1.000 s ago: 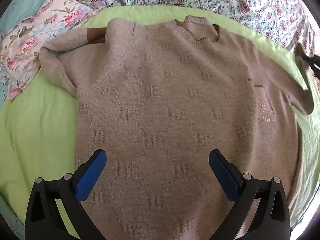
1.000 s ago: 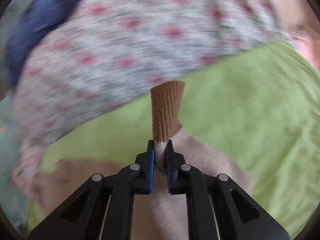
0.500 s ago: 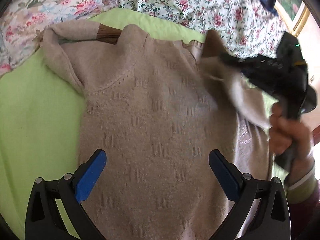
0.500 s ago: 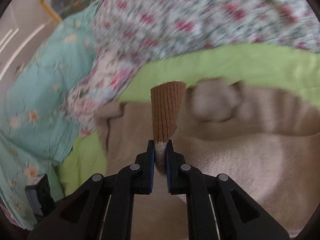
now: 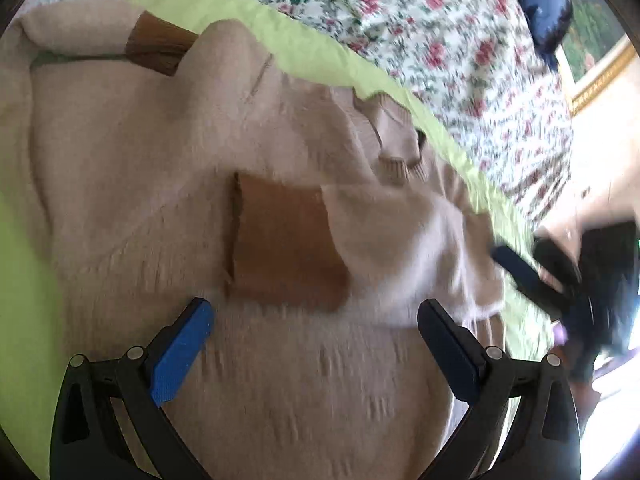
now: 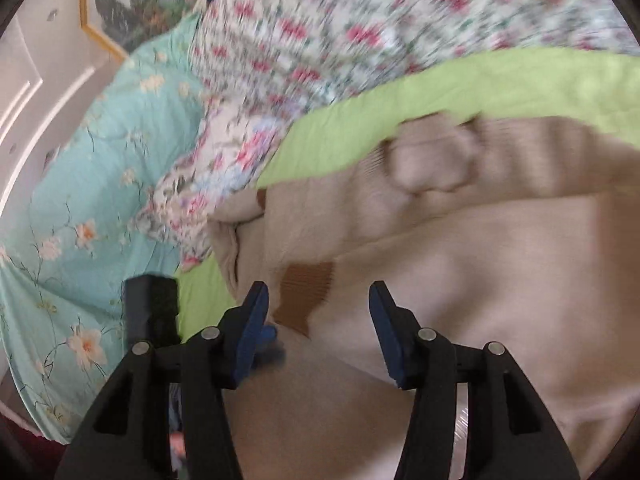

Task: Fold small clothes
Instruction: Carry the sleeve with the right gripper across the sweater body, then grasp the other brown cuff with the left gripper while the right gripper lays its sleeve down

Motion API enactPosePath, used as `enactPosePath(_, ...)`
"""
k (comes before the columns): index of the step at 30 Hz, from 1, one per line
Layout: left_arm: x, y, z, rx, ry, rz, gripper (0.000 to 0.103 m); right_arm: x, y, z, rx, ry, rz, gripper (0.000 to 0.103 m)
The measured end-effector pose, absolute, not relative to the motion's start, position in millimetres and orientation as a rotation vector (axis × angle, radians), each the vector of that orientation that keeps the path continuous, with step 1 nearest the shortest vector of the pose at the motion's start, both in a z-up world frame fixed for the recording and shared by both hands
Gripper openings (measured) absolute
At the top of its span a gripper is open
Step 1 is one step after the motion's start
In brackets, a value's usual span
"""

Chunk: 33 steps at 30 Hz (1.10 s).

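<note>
On the sweater (image 5: 160,200), the right gripper (image 6: 316,316) has just opened and dropped the cuff (image 5: 284,244), the left gripper (image 5: 316,344) gapes empty, and the loose sleeve (image 5: 400,248) could slide back off the chest.

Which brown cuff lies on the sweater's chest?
The brown cuff just ahead of the left hand-held gripper; the other cuff sits at the shoulder edge.

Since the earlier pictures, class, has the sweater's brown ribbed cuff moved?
Yes. The brown ribbed cuff now lies across the beige knitted sweater, inward from the green sheet; the right gripper has just opened.
</note>
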State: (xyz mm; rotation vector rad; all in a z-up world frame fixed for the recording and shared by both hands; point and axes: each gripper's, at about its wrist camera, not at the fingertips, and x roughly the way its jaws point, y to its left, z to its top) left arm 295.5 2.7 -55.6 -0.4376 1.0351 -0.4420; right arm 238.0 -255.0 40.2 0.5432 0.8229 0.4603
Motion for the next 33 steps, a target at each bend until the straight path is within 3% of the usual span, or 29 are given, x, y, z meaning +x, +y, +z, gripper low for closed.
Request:
enactPosePath(3,310.5,-4.4,-53.7,-0.456,1.000,-0.455,0.100,200.5,-296.6,43.9,0.563,0.768,0.313,0.055)
enactPosePath(4,315.3,-10.1,-52.3,-0.440,0.988,-0.463,0.089,189.2,-313.4,43.1,0.577,0.753,0.252,0.055)
enactPosePath(5,318.6,-17.5,-50.2,-0.418,0.978,-0.491,0.055,181.3,-326.4,42.5,0.596,0.741,0.210,0.055)
enactPosePath(7,319.4,-28.5,-44.9,-0.385,1.004,-0.548,0.009,169.3,-355.2,39.6,0.641,0.717,0.132,0.055)
enactPosePath(11,303.2,1.8,-12.6,-0.316,0.854,-0.392,0.008,166.8,-391.5,37.7,0.621,0.731,0.009,0.055)
enactPosePath(15,310.1,35.5,-28.1,-0.370,0.898,-0.319,0.007,195.9,-406.2,23.6,0.582,0.788,-0.043,0.066)
enactPosePath(23,303.1,41.6,-37.6,-0.382,0.907,-0.326,0.007,252.7,-407.1,-27.9,0.558,0.932,-0.022,0.066)
enactPosePath(24,298.7,41.4,-38.6,-0.378,0.910,-0.330,0.007,255.2,-403.6,-31.2,0.551,0.942,-0.014,0.058)
enactPosePath(25,298.6,38.8,-38.5,-0.369,0.913,-0.330,0.007,258.3,-399.6,-35.3,0.532,0.964,0.010,0.040)
enactPosePath(26,295.8,37.4,-38.2,-0.359,0.914,-0.334,0.007,260.5,-396.2,-34.1,0.507,0.979,0.008,0.009)
enactPosePath(33,295.2,9.2,-35.2,-0.288,0.908,-0.398,0.008,247.8,-420.0,-15.5,0.445,0.923,-0.092,0.008)
